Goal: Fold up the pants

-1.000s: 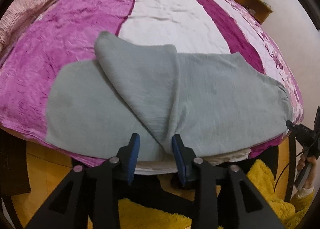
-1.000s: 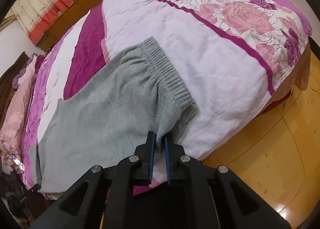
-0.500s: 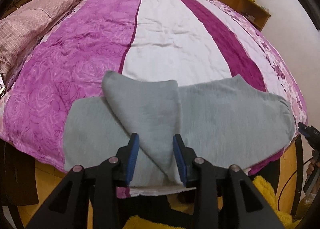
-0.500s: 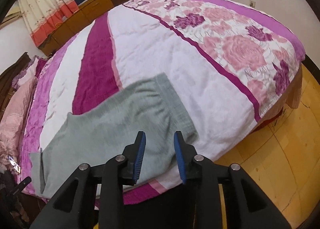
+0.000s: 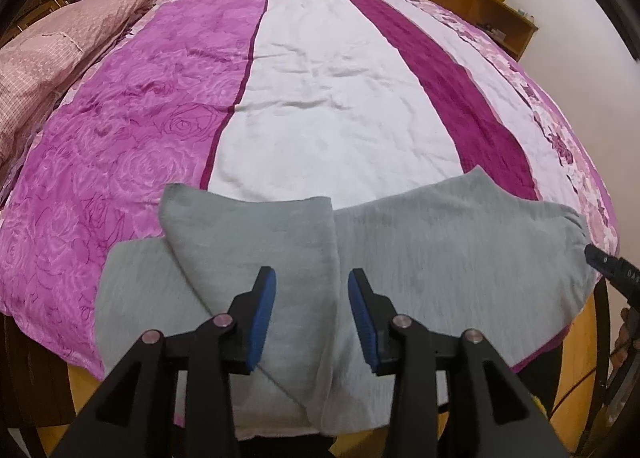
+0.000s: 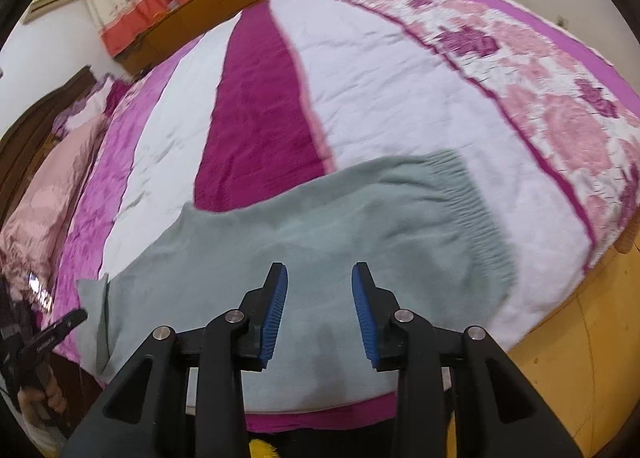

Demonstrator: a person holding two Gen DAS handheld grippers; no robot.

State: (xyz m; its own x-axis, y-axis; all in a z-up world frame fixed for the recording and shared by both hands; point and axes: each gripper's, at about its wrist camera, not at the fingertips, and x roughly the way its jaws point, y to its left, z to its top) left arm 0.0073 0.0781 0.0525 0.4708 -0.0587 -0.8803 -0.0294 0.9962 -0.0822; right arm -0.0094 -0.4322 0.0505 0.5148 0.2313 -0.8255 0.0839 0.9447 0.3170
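Left gripper [image 5: 312, 314]: jaws wide, holding nothing, poised above the folded-over leg.
Right gripper [image 6: 319, 312]: likewise wide and unladen.
Pants [image 5: 420, 258]: grey, flat along the bed's [image 5: 320, 98] near edge for folding; long axis left–right, waistband [image 6: 476, 210] right, one leg apparently doubled back.

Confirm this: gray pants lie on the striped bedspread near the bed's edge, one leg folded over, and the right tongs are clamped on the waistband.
Not quite. The right tongs are open and hold nothing, as the right wrist view shows; the waistband lies flat and free. The rest stands: gray pants lie on the striped bedspread near the edge, one leg folded over.
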